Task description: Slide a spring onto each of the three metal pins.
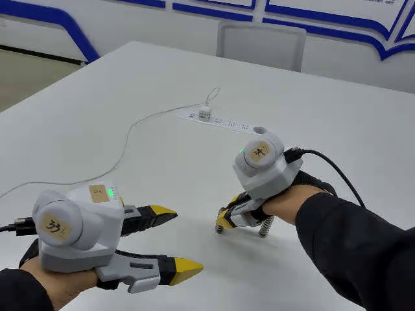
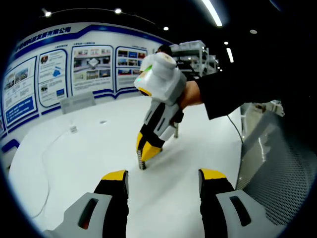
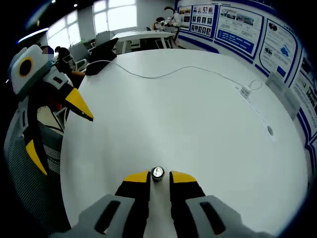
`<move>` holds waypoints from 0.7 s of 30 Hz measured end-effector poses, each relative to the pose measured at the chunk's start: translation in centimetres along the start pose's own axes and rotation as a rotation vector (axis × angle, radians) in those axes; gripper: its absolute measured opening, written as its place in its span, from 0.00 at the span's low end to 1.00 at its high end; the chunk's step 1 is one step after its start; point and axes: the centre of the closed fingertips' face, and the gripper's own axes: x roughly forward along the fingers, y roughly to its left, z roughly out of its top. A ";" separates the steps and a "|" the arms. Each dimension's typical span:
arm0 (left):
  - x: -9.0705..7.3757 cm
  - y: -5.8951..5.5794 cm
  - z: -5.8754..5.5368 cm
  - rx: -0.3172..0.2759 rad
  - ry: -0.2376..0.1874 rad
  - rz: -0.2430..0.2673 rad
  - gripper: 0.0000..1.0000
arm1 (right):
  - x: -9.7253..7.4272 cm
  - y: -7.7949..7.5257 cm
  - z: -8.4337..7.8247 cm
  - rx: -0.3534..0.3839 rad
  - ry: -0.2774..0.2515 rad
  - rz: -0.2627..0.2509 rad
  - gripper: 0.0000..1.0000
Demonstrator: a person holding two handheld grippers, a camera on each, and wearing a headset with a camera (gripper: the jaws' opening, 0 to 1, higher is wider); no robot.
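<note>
spring at the tips of the right jaws, left jaws wide

spring [image 1: 219,228] stands upright on the white table [image 1: 130,97], toward its near edge. the right gripper [image 1: 225,220] is tipped steeply down onto it. in the right gripper view the yellow-tipped jaws are narrow, and a round metal top sits between their tips. i cannot tell whether they actually pinch it or only bracket it. a second spring [image 1: 266,226] stands upright just beside, on the other side of the same gripper and close under the hand holding it.

the left gripper [image 1: 174,240] is held low near the near edge, well apart from both springs. its jaws are spread wide with nothing between them, and they point across the table toward the right gripper.

further in, toward the far edge, a white power strip [image 1: 224,122] lies flat with a small white plug [image 1: 205,114] in it. a thin cable [image 1: 123,146] trails from it toward the left edge. a grey chair [image 1: 260,44] stands beyond the far edge.
</note>
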 end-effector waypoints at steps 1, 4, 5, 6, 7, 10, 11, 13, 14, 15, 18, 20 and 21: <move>0.0 0.0 0.0 0.001 0.000 0.000 0.58 | -0.3 0.0 0.1 0.000 -0.006 -0.002 0.17; 0.0 0.1 0.0 0.002 0.000 0.001 0.58 | -1.0 0.0 0.4 -0.004 -0.023 -0.013 0.18; 0.0 0.1 0.0 0.003 0.000 0.002 0.58 | -1.3 0.0 0.4 -0.005 -0.027 -0.015 0.18; 0.0 0.1 0.0 0.004 0.000 0.002 0.58 | -1.5 0.1 0.5 -0.006 -0.031 -0.017 0.18; 0.0 0.1 0.1 0.006 0.000 0.002 0.59 | -1.9 0.2 0.6 -0.010 -0.040 -0.021 0.19; 0.0 0.1 0.0 0.009 0.003 0.002 0.59 | -2.9 0.4 0.8 -0.019 -0.059 -0.030 0.20; 0.0 0.2 0.0 0.010 0.004 0.003 0.59 | -3.3 0.6 0.9 -0.022 -0.073 -0.032 0.20; 0.1 0.2 0.1 0.012 0.003 0.003 0.59 | -3.8 0.8 0.8 -0.023 -0.085 -0.033 0.21; 0.1 0.3 0.1 0.014 0.004 0.004 0.59 | -4.2 1.0 0.7 -0.021 -0.093 -0.035 0.21; 0.1 0.3 0.2 0.015 0.003 0.004 0.59 | -4.5 1.1 0.6 -0.020 -0.098 -0.037 0.22; 0.1 0.3 0.3 0.015 0.002 0.005 0.60 | -5.2 1.6 0.1 -0.016 -0.113 -0.042 0.22; 0.2 0.3 0.4 0.015 0.000 0.005 0.60 | -5.7 1.7 -0.3 -0.015 -0.121 -0.049 0.22; 0.2 0.4 0.4 0.016 0.000 0.005 0.60 | -6.0 1.8 -0.4 -0.011 -0.130 -0.052 0.22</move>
